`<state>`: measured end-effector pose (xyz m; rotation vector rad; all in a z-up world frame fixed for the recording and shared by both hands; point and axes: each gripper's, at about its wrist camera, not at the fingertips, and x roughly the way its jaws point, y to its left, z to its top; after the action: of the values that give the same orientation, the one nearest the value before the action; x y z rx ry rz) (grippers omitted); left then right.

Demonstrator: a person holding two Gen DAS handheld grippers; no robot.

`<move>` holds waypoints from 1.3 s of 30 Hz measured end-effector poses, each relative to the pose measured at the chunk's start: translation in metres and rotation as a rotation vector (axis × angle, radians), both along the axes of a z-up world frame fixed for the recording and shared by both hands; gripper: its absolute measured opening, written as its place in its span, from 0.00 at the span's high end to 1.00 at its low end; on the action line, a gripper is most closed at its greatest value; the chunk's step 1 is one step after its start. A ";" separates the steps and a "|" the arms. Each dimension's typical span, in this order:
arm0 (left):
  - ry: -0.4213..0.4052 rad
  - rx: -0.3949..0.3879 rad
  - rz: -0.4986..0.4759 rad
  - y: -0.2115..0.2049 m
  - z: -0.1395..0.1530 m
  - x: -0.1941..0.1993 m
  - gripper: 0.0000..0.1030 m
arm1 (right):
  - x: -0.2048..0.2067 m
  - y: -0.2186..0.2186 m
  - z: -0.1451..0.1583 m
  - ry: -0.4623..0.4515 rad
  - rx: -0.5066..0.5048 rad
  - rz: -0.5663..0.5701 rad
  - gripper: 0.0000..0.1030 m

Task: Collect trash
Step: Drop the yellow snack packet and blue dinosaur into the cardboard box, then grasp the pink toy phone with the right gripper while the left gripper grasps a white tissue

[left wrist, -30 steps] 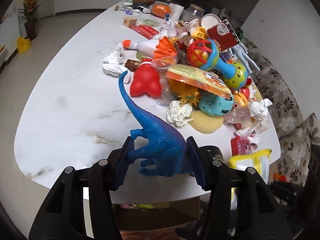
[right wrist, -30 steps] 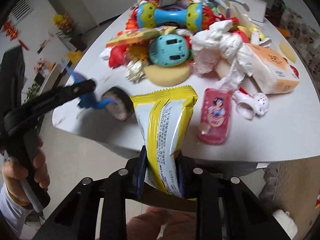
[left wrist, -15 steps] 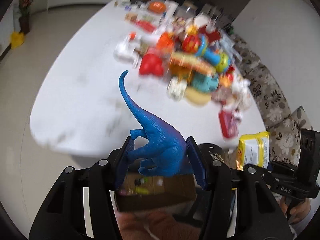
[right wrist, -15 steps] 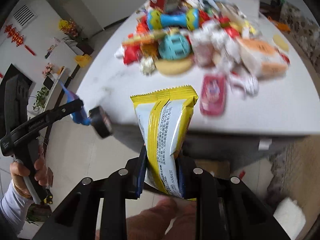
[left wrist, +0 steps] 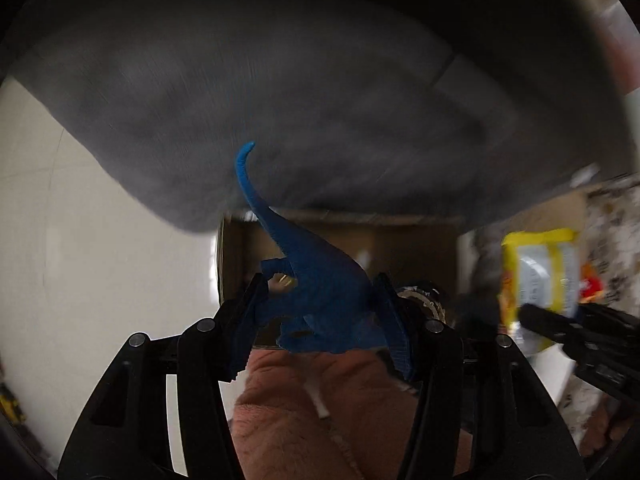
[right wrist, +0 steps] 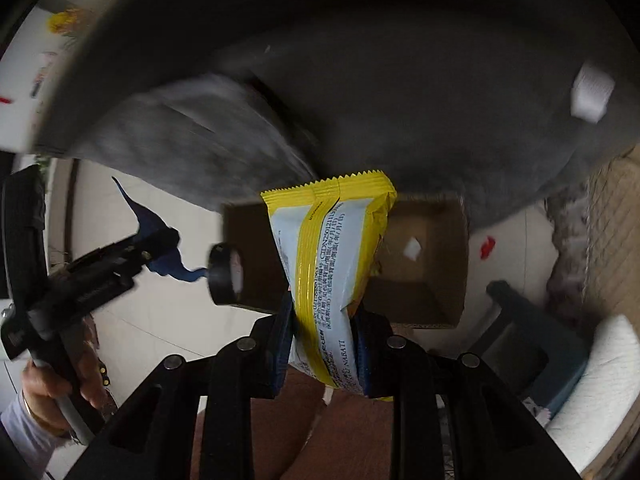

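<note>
In the left wrist view, pale floor tiles [left wrist: 80, 240] filled the left side under the dark, blurred underside of the table [left wrist: 320, 100]. At the centre the left gripper [left wrist: 320, 308] was clenched on a blue toy dinosaur [left wrist: 320, 288], its pads pressed against the body from either side and its long tail curving upward in front of the table's underside. Behind the dinosaur an open cardboard box [left wrist: 400, 248] stood on the floor beneath the table. Below the gripper a reddish-brown garment [left wrist: 304, 420] showed. To the right, the right gripper's black fingers reached in with a yellow snack wrapper [left wrist: 540, 276], blurred.

In the right wrist view, a person's hand [right wrist: 52, 392] at the far left gripped the handle of the left gripper [right wrist: 160, 252], with the dinosaur [right wrist: 160, 240] in its jaws, its tail pointing up and left, beside the box's left edge. In the middle the right gripper [right wrist: 324, 344] was clamped on the lower part of the wrapper [right wrist: 328, 248], which stood upright, yellow-edged with a white printed panel, in front of the box [right wrist: 424, 264]. A small white scrap [right wrist: 412, 248] lay inside the box on its floor. Further right a dark blue stool [right wrist: 528, 336] stood on the tiles, with a red bit [right wrist: 487, 246] on the floor beyond it and a white cushion [right wrist: 600, 380] at the edge.
</note>
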<state>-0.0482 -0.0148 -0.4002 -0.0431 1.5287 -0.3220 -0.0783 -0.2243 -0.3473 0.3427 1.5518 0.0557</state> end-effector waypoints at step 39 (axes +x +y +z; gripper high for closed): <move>0.047 0.115 -0.040 0.042 0.089 -0.041 0.23 | 0.126 -0.018 0.159 -0.368 -0.246 -0.117 0.53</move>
<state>-0.0889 0.0269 -0.3111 0.0714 1.5936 -0.2660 0.0478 -0.2419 -0.1885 0.2129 1.1563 -0.1554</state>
